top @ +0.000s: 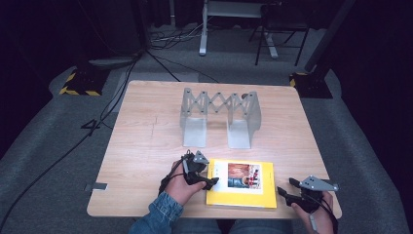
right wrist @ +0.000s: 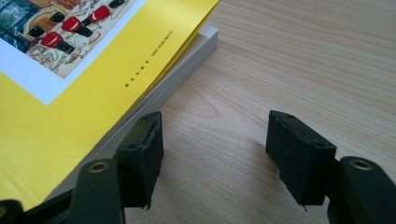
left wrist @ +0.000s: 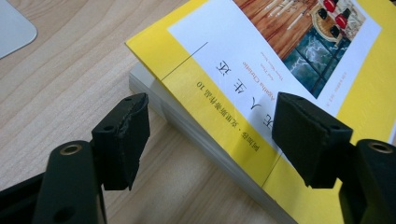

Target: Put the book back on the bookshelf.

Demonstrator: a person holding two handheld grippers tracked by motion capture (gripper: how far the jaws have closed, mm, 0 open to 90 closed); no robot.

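A yellow book (top: 242, 196) with a white panel and a picture on its cover lies flat near the table's front edge. My left gripper (top: 212, 183) is at the book's left edge, open. In the left gripper view its jaws straddle that edge of the book (left wrist: 299, 56): one pad (left wrist: 122, 140) hangs over bare wood, the other over the cover, and neither presses on it. My right gripper (top: 284, 192) stands open just off the book's right edge. In the right gripper view its left pad (right wrist: 140, 156) is beside the book's (right wrist: 56, 126) page block, with bare wood between the jaws.
A grey metal expanding rack (top: 219, 117) stands upright behind the book at mid-table; a corner of its foot (left wrist: 14, 28) shows in the left gripper view. The wooden table (top: 141, 141) has free room to the left. Cables and stands are on the floor beyond.
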